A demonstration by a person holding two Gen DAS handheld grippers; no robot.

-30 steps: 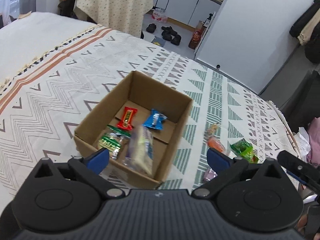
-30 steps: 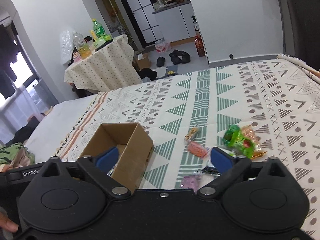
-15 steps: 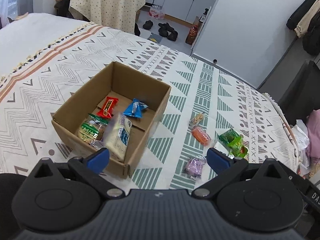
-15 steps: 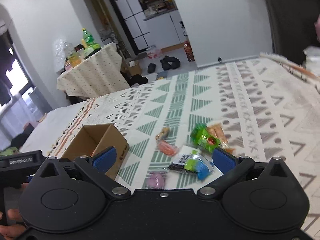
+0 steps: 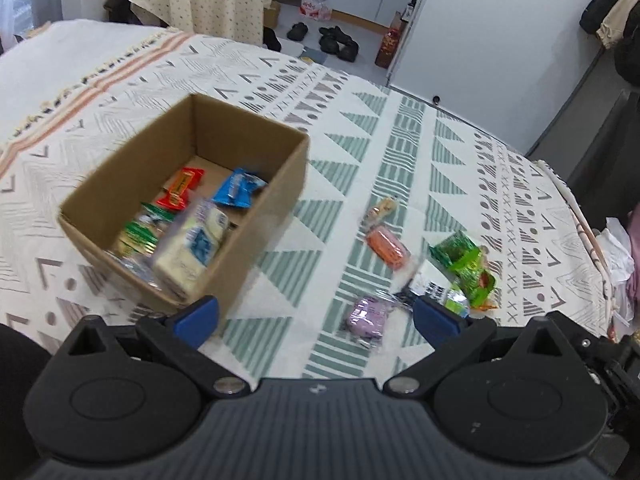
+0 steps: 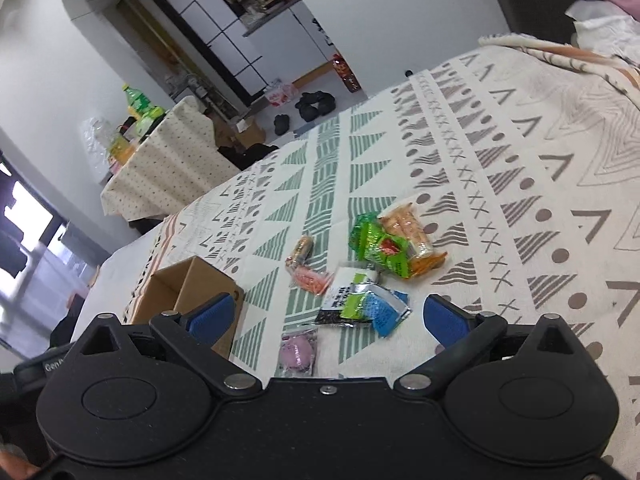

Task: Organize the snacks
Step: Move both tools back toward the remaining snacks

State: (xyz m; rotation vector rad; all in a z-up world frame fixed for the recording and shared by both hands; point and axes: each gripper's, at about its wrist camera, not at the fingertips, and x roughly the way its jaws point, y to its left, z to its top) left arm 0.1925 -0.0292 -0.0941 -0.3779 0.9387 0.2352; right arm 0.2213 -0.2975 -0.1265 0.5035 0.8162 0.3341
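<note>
An open cardboard box (image 5: 256, 236) sits on the patterned bedspread and holds a red packet (image 5: 180, 187), a blue packet (image 5: 239, 189), a green packet (image 5: 138, 236) and a pale bag (image 5: 192, 250). Right of it lie loose snacks: a purple packet (image 5: 366, 316), an orange one (image 5: 387, 247) and a green bag (image 5: 462, 258). My left gripper (image 5: 316, 318) is open and empty above the bed, near the box. My right gripper (image 6: 326, 316) is open and empty just above the loose snacks, near a black, green and blue packet (image 6: 362, 305), the purple packet (image 6: 297, 350) and the green bag (image 6: 380, 248). The box (image 6: 180, 292) is at its left.
The bedspread (image 5: 400, 152) ends at the right in a fringed edge (image 5: 580, 224). Beyond the bed stand a cloth-covered table (image 6: 160, 168) with bottles, shoes on the floor (image 5: 332, 40) and a white wall (image 5: 500, 32).
The left gripper has drifted right, so the box now sits further left in its view. The right gripper has tilted and come closer to the loose snacks. Both stay open.
</note>
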